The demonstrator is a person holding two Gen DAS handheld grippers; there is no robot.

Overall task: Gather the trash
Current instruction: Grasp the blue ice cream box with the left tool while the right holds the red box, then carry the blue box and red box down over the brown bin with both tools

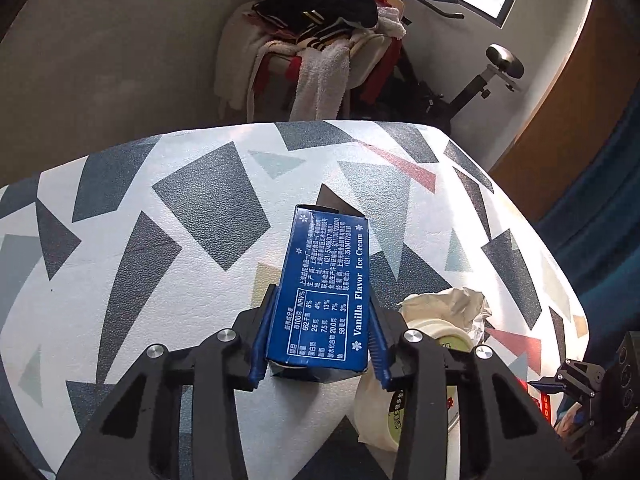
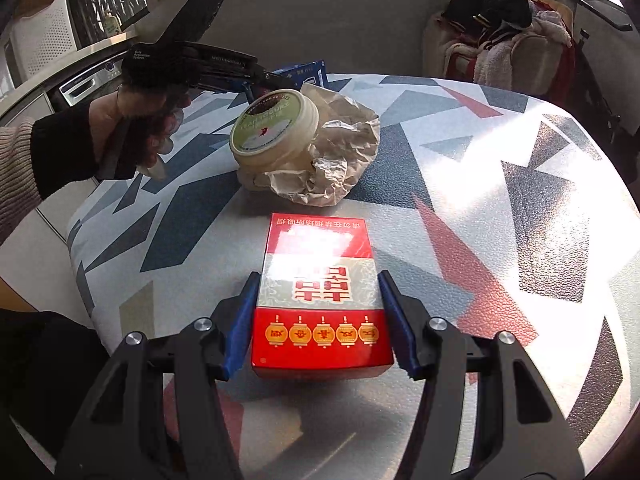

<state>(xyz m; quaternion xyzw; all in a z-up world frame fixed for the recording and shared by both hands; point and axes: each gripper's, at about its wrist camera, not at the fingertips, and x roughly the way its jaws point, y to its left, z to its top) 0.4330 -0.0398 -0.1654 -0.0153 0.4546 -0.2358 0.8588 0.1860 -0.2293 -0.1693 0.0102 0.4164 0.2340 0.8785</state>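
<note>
Patterned table (image 2: 500, 184), left tongs (image 1: 320, 344) gripping blue carton (image 1: 324, 288)

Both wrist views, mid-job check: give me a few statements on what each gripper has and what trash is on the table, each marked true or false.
1. The left gripper is clamped on a blue cardboard ice cream box. True.
2. The right gripper straddles a green glass bottle. False: a red and silver cigarette pack sits between its fingers, lying on the patterned tabletop.
3. A round cream-coloured container with a green label lies against crumpled brown paper. True.
4. The crumpled brown paper is held in the right gripper. False: it lies on the table beyond the pack, untouched.
5. The blue box's print reads Chocolate. False: it reads Vanilla Flavor Ice Cream.
</note>
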